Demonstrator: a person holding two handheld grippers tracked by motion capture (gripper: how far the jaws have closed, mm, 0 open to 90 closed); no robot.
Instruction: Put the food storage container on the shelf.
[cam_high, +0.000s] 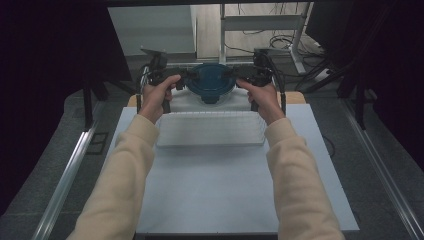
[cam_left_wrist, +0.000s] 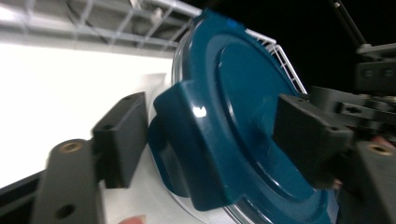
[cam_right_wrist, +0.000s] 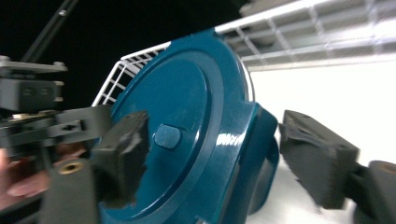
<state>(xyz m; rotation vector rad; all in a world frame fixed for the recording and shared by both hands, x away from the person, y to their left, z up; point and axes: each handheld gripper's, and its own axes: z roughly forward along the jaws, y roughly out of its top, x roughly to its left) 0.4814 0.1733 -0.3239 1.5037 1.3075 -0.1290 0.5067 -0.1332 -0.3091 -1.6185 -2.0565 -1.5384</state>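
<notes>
Item: blue lidded container (cam_high: 210, 80), lifted above the white wire rack (cam_high: 210, 129) at the surface's far end; my left gripper (cam_high: 176, 78) and right gripper (cam_high: 245, 77) fingers straddle opposite latch tabs, apparently clamped, balancing it

Blue lid (cam_left_wrist: 243, 126) runs off the bottom edge between the left gripper (cam_left_wrist: 219, 140) jaws; whatever sits under it is hidden. In the right gripper (cam_right_wrist: 224, 158) view the lid's lower rim is cut off, and jaw contact can't be told. White wire rack (cam_right_wrist: 299, 32) behind is blurred.
</notes>
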